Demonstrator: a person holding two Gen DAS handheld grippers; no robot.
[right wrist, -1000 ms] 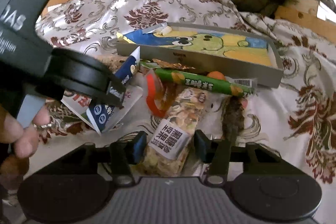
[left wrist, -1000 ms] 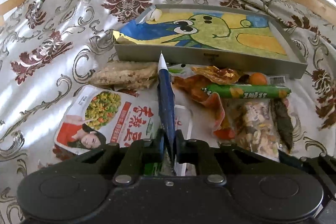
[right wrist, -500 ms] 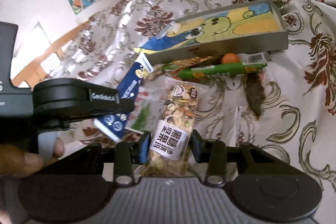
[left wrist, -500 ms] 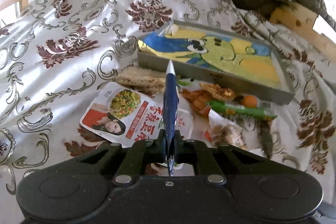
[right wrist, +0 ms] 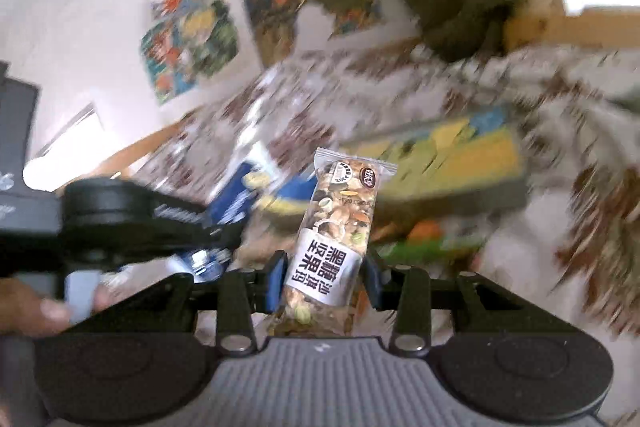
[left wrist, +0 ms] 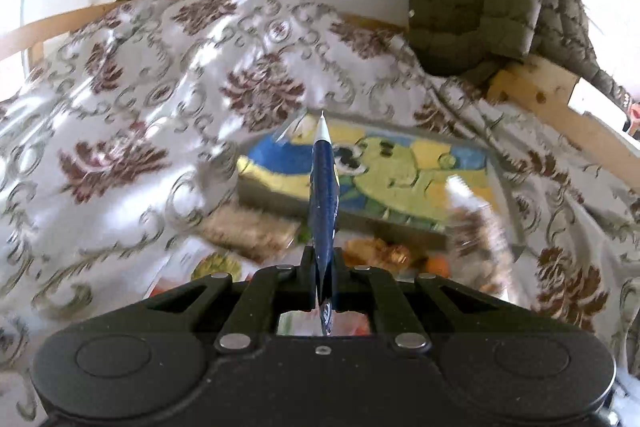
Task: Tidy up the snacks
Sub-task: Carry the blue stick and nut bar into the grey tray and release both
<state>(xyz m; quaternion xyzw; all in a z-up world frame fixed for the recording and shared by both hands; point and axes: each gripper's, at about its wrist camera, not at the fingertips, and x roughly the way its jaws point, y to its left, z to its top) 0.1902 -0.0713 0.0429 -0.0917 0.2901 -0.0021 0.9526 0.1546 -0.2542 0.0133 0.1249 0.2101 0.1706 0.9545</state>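
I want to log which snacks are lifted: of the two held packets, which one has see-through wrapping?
The nut bar packet in the right hand-held gripper; nuts show through it. The left hand-held gripper holds an opaque blue packet.

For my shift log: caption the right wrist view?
Right gripper shut on nut bar packet, lifted above the blurred tray.

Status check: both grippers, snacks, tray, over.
Left gripper shut on blue packet. Right gripper shut on nut bar. Both lifted, tray ahead, nothing between.
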